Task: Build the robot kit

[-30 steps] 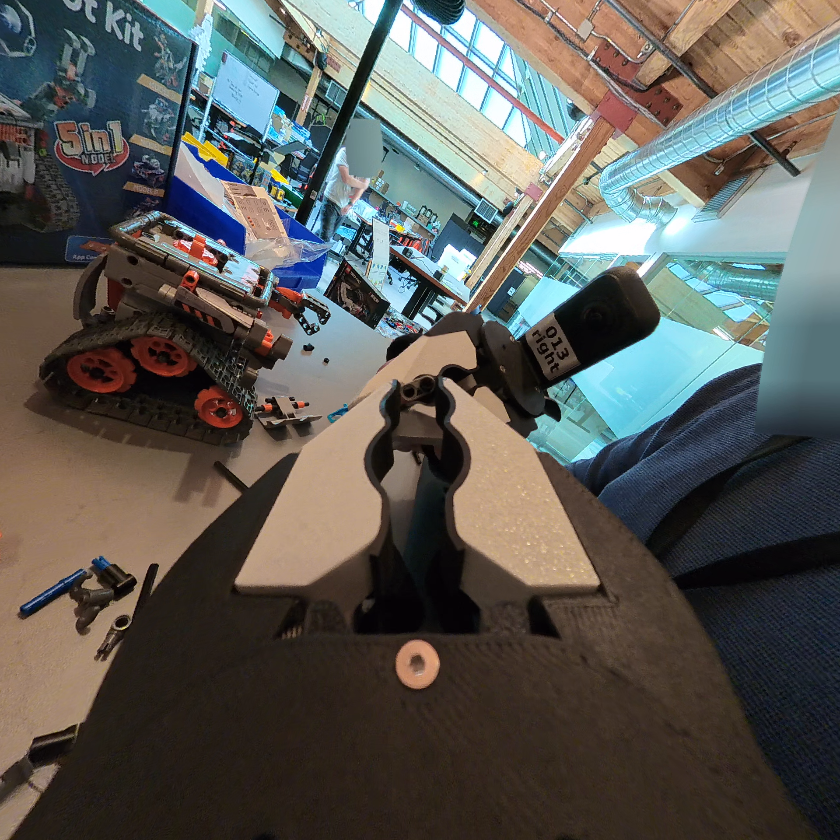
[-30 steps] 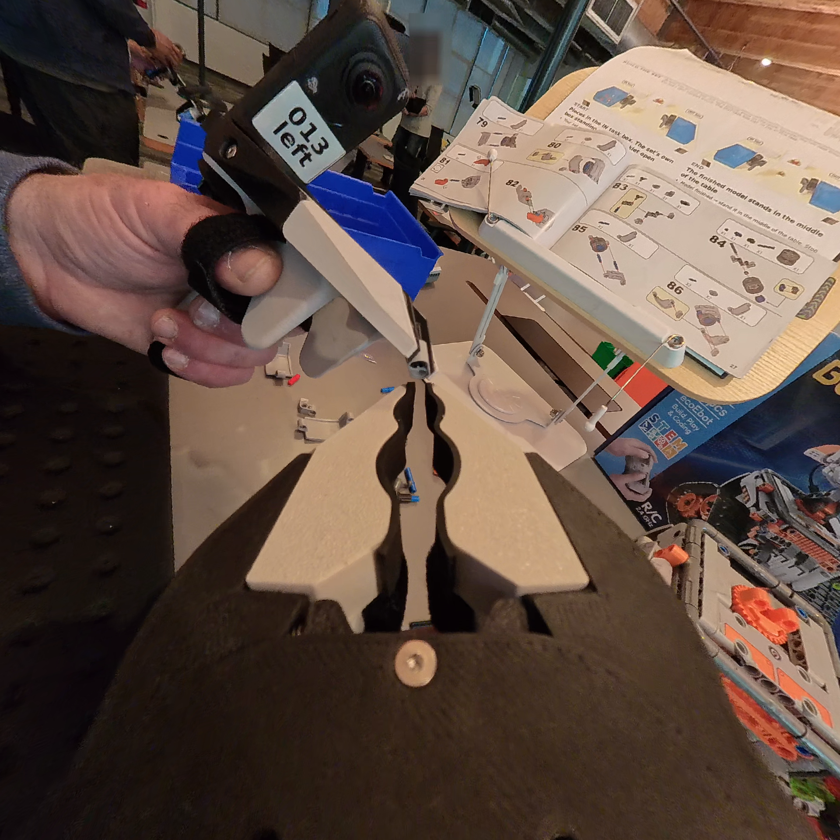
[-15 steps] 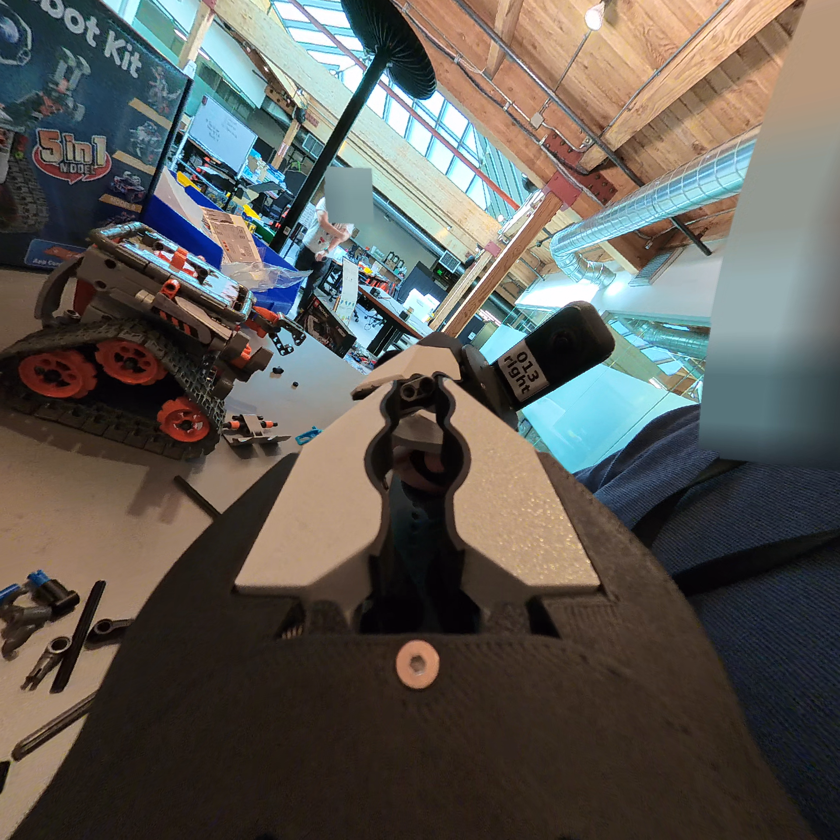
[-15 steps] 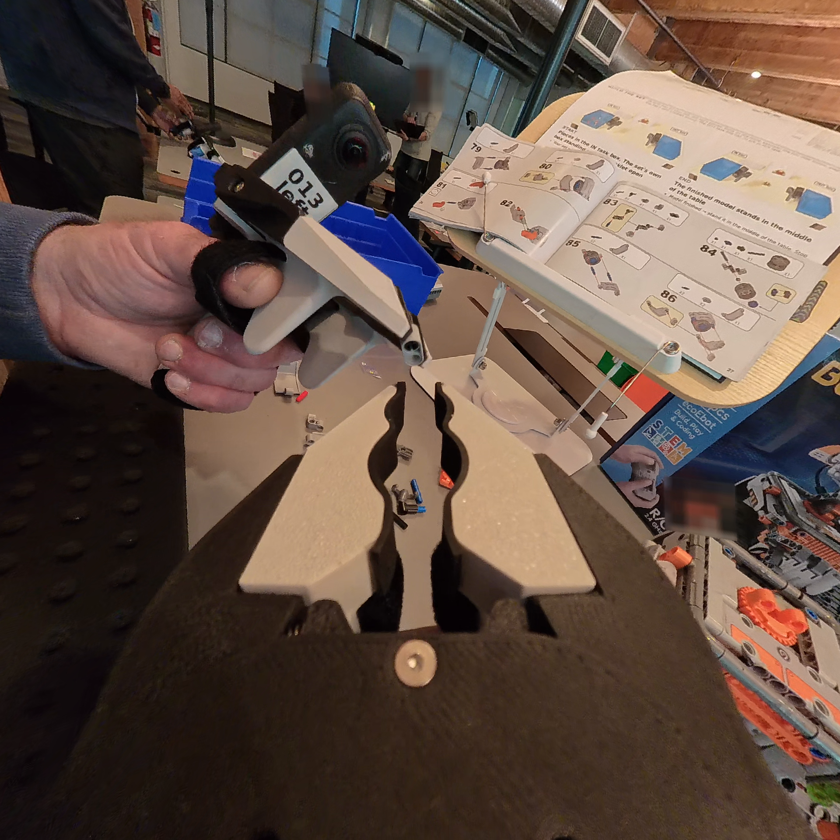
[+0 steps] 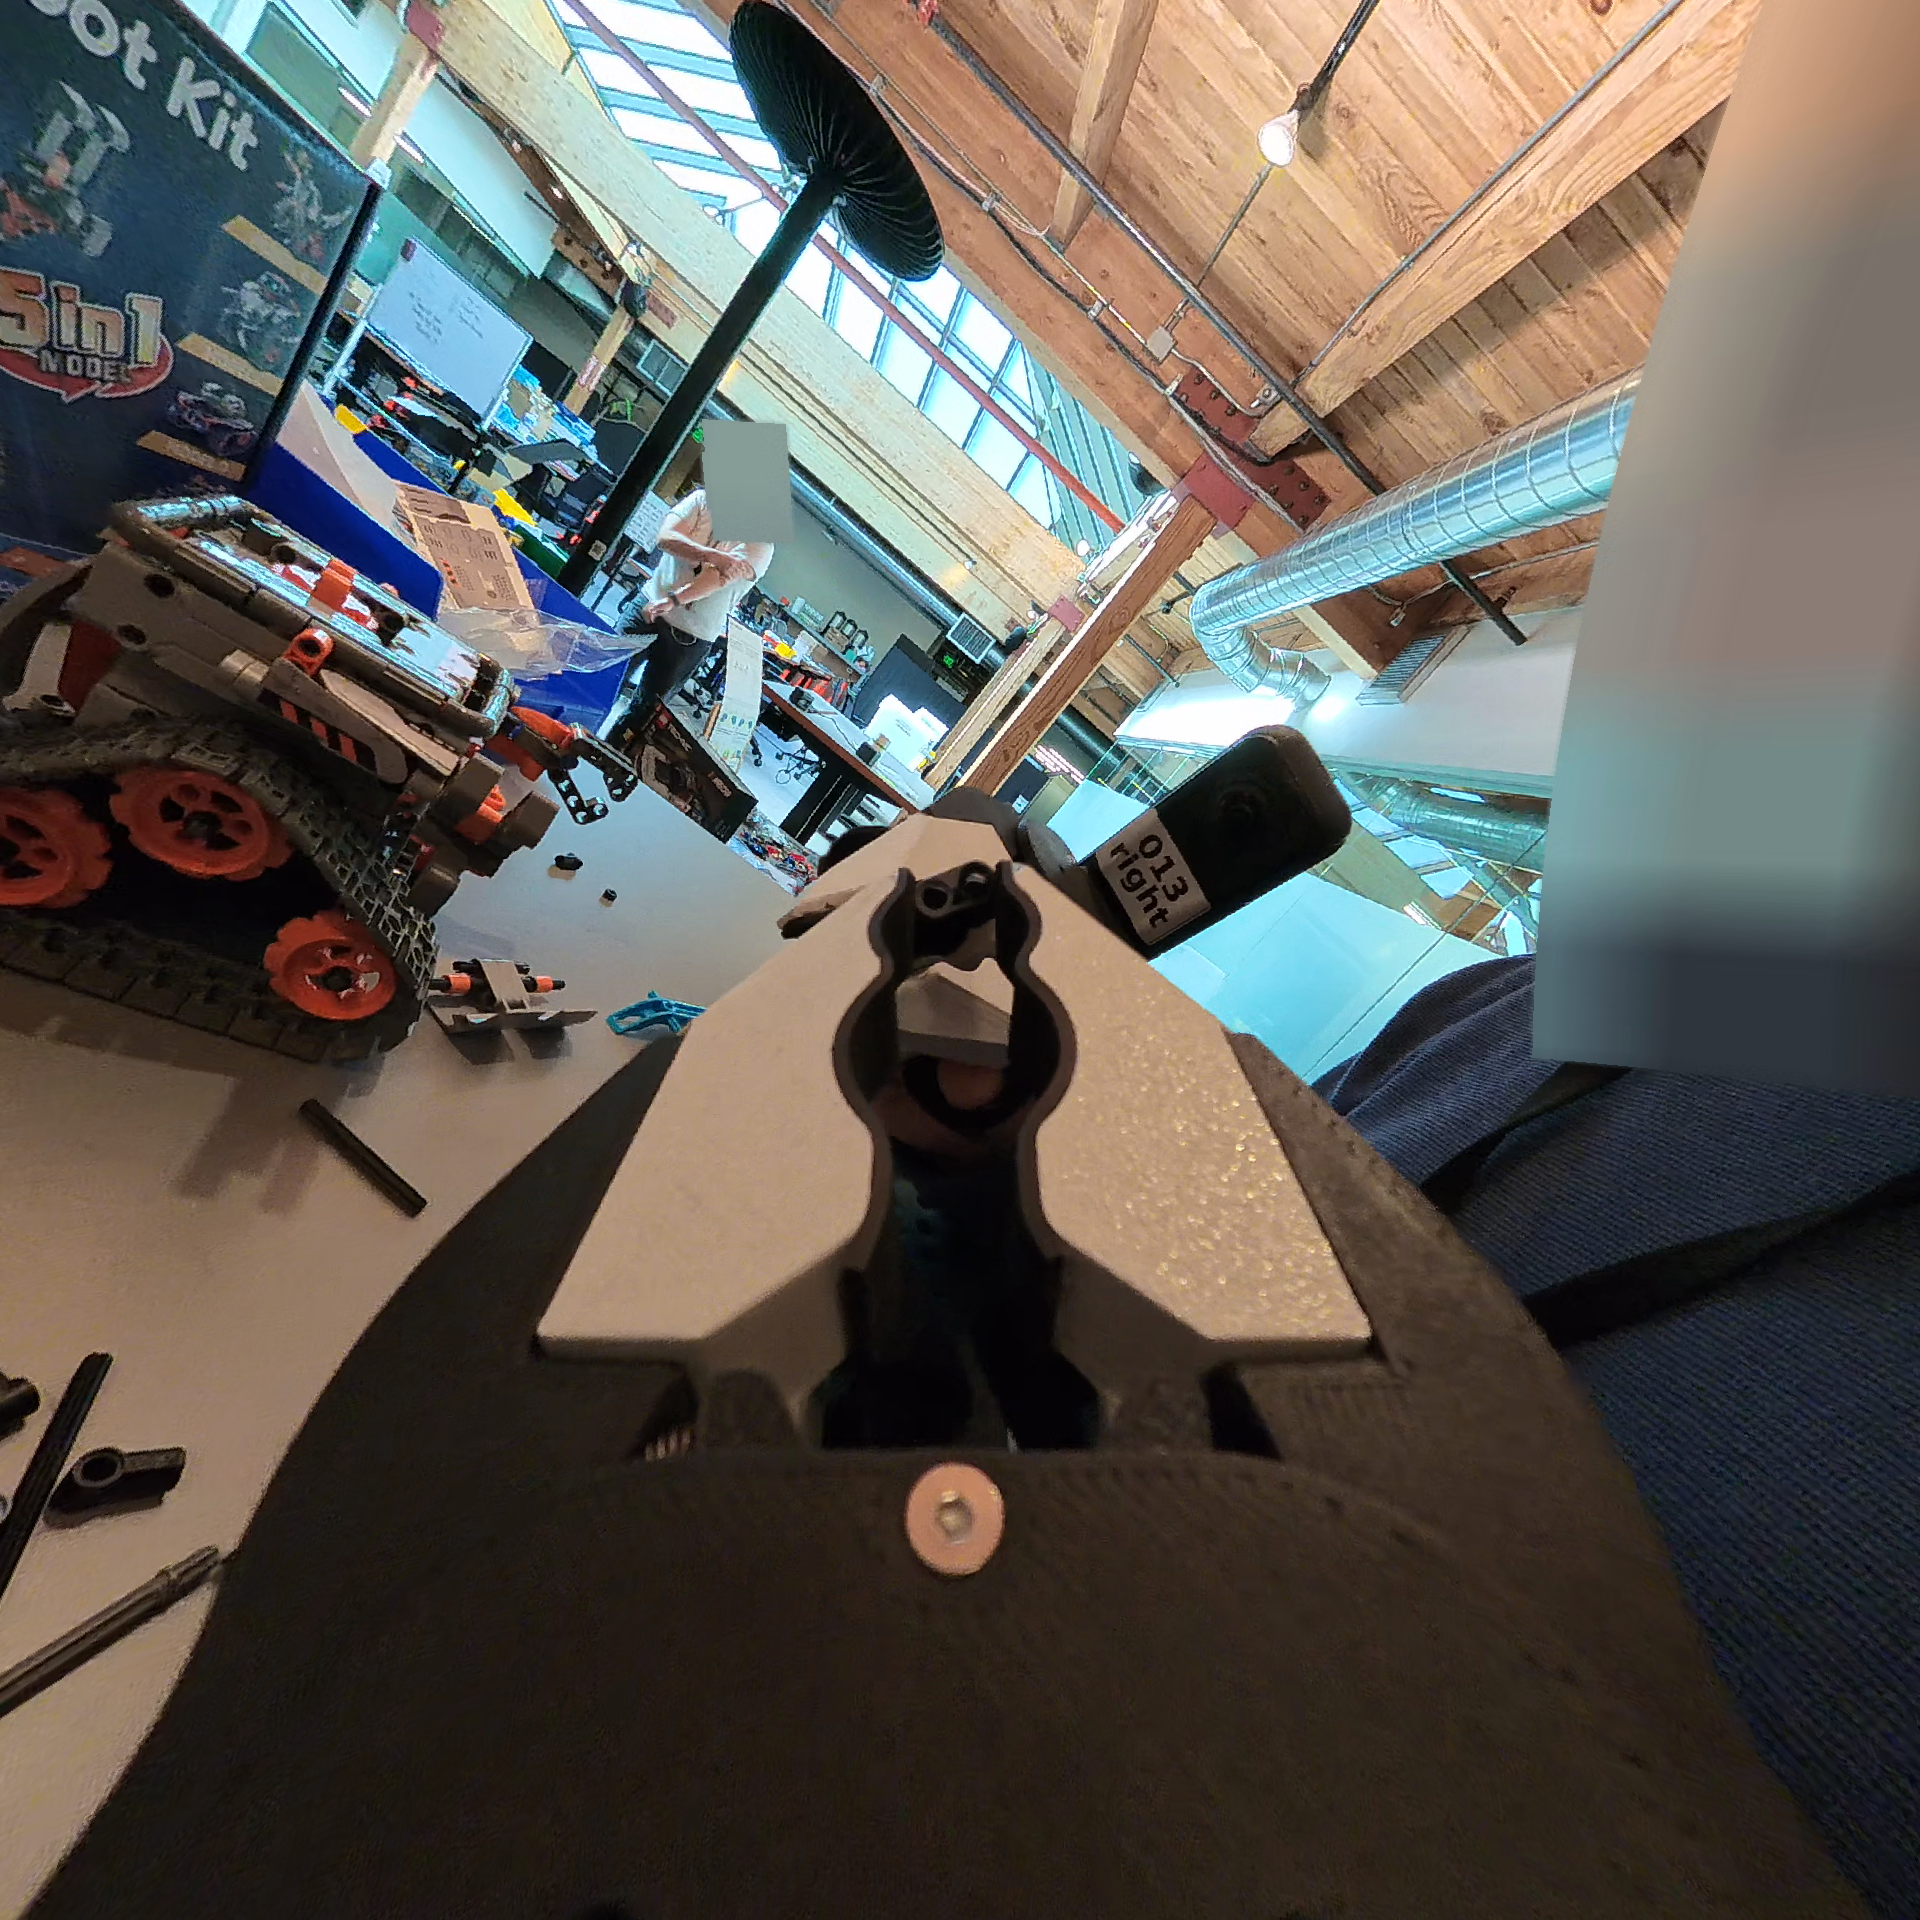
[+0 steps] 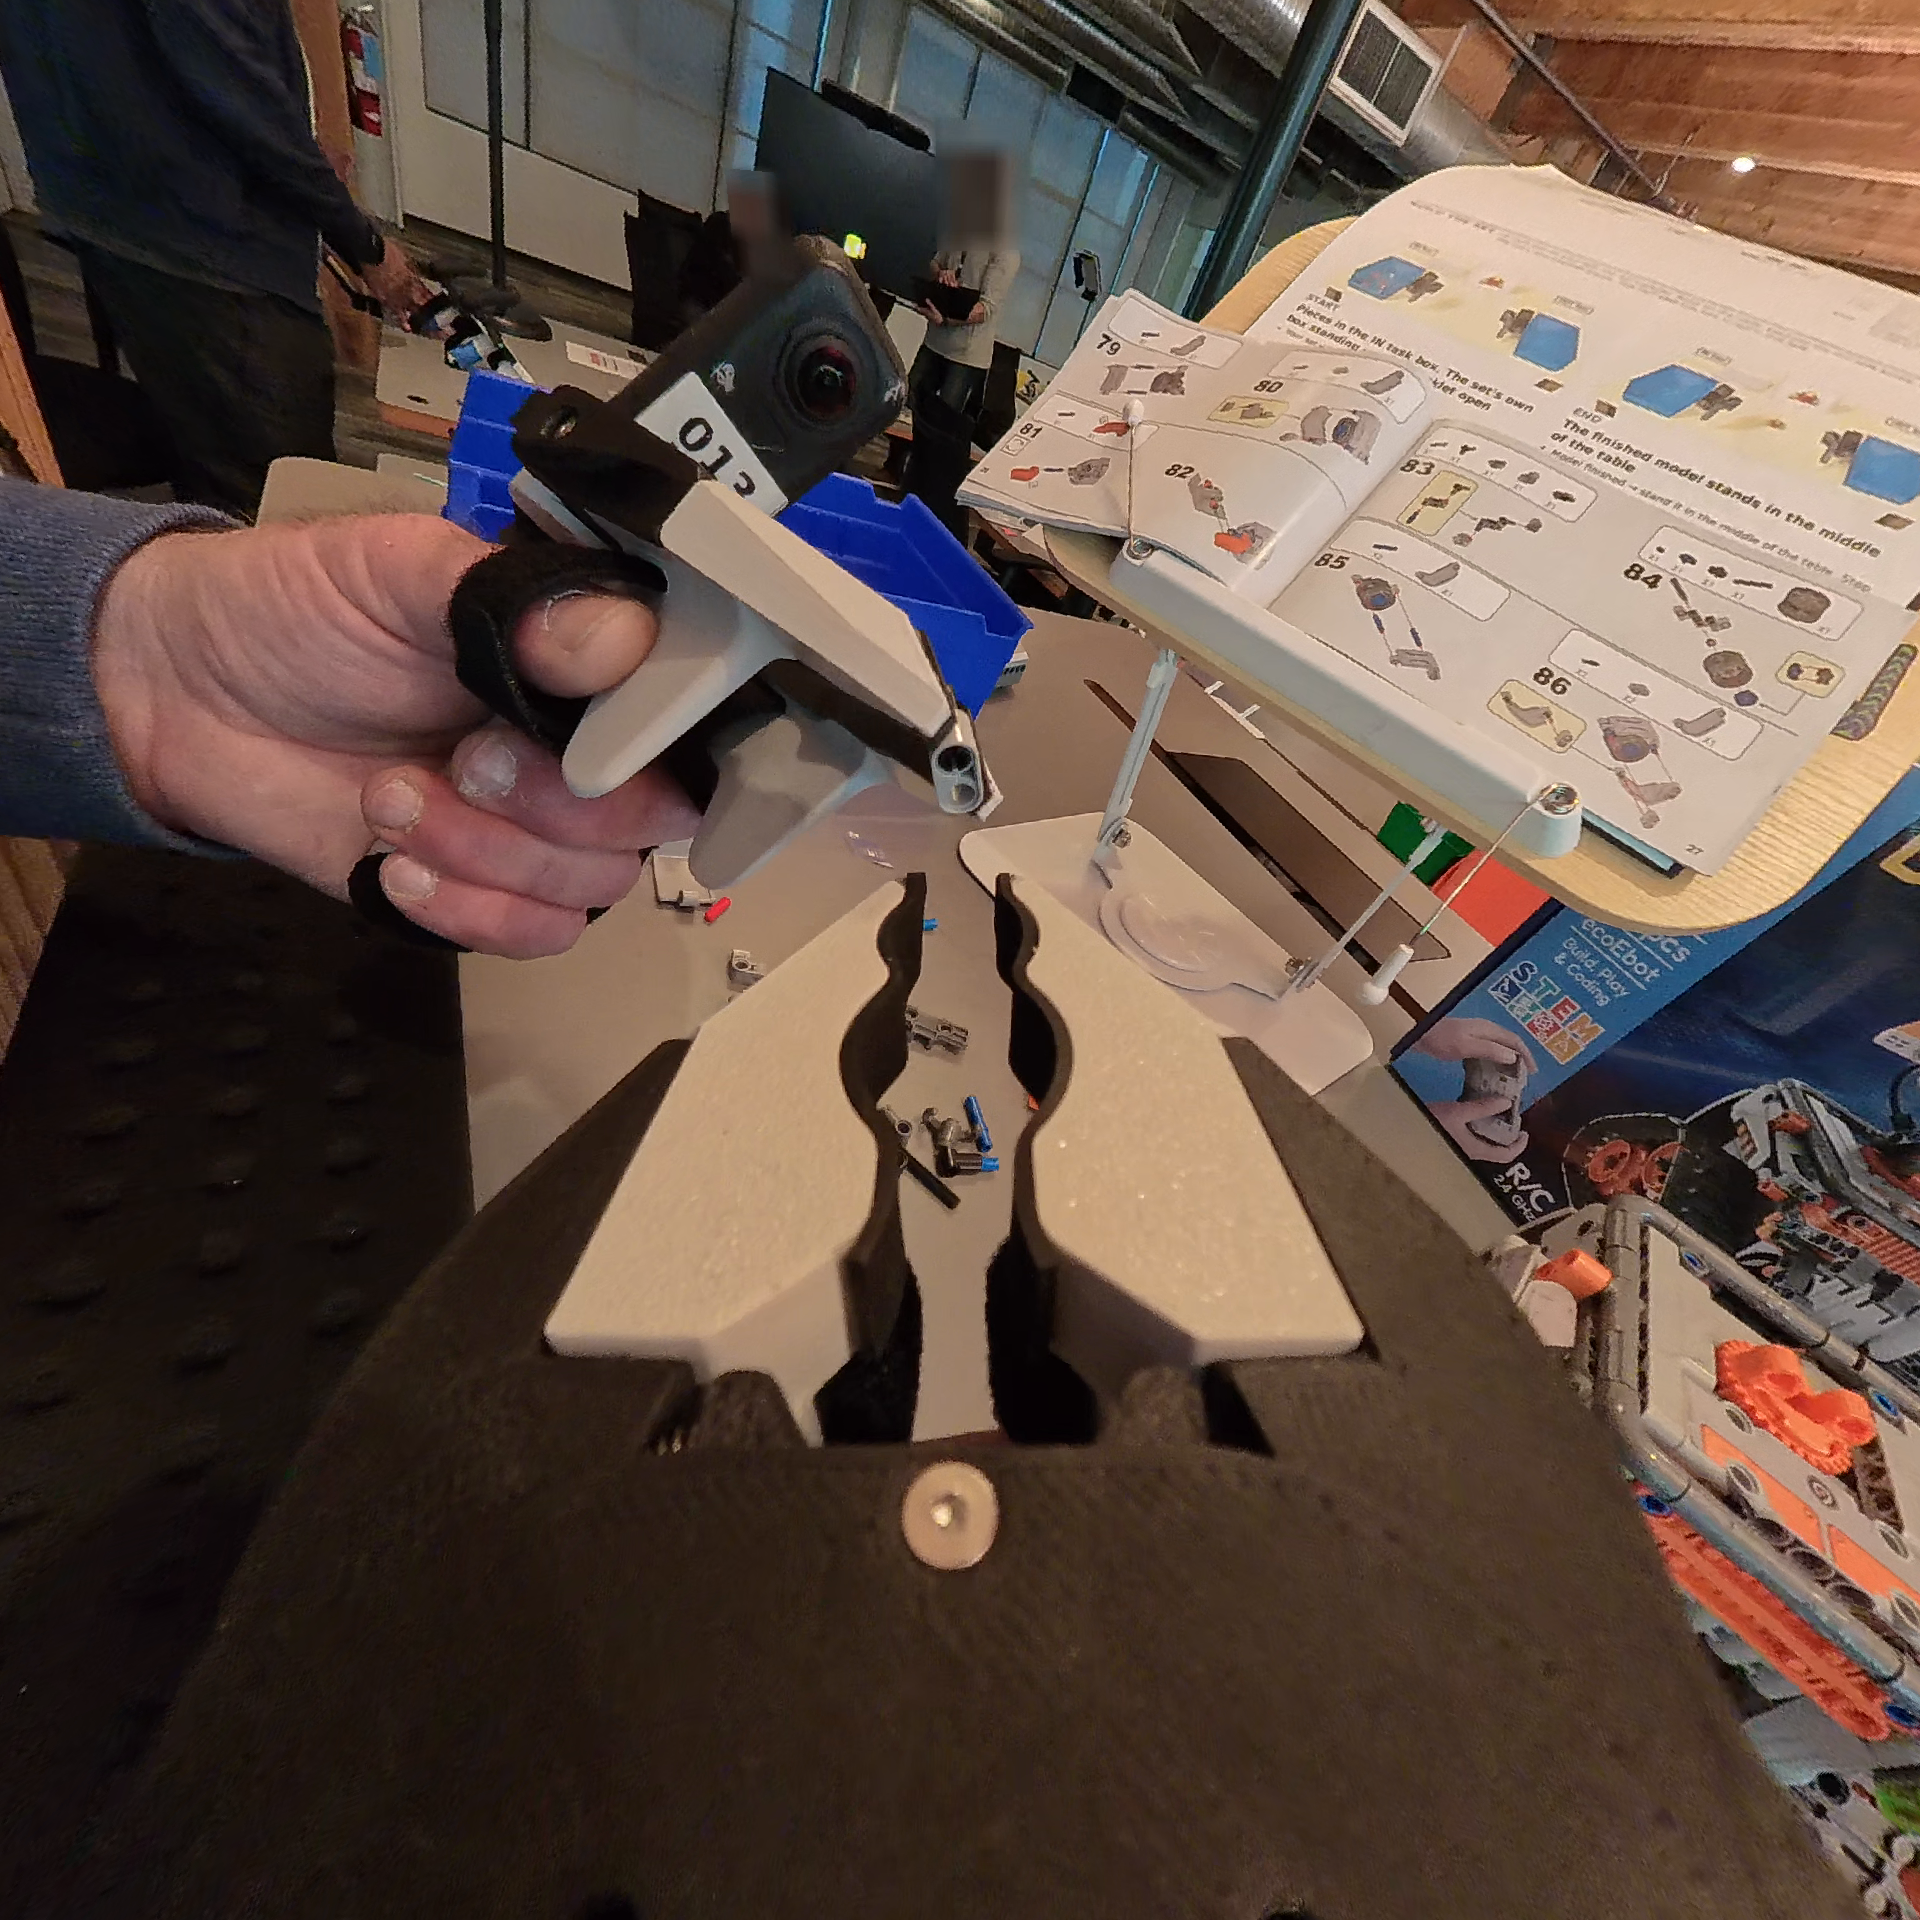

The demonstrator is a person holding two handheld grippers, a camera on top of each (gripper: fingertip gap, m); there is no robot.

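Right gripper (image 6: 958, 894) backed off, parted — left gripper (image 5: 961, 896) clamps grey connector (image 6: 958, 771).

A toy tank (image 5: 197, 821) with orange wheels sits at nine o'clock, a blue bin (image 6: 914, 582) at twelve, and an open picture book (image 6: 1455, 551) at two.

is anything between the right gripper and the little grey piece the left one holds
Nothing visible does. The grey piece is pinched at the tip of the left gripper, just beyond the open right gripper, with only air between them.
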